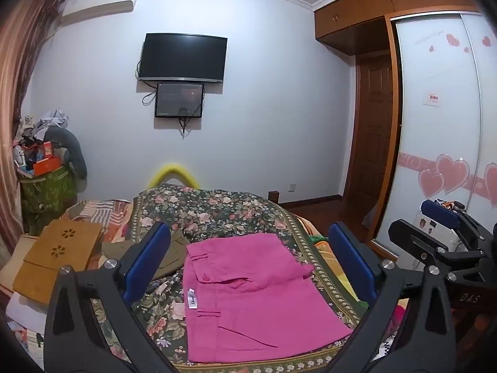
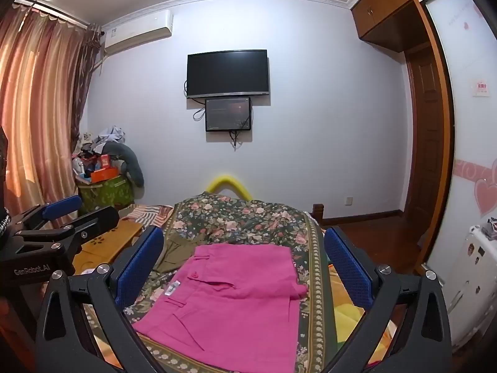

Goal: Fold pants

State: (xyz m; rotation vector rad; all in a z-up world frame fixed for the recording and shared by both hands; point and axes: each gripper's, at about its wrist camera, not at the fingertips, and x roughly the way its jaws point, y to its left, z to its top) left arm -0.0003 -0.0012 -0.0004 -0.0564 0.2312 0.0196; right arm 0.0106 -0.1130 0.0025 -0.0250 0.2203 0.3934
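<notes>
Folded pink pants (image 1: 251,298) are lying on the floral bedspread (image 1: 217,211) while the left gripper (image 1: 248,261) and right gripper (image 2: 245,264) are hovering above, jaws released.

Left wrist view: looks forward and slightly down along its own fingers, from just above the near edge of the bed (image 1: 236,208), toward the far wall with the television (image 1: 182,57). The right gripper (image 1: 441,220) enters at its right edge.

Right wrist view: same heading, set slightly further right; the left gripper (image 2: 62,214) enters at its left edge.

Shared: bed (image 2: 245,214), pink pants (image 1: 248,292) (image 2: 236,298) close below both lenses, television (image 2: 227,74), and wardrobe side.
</notes>
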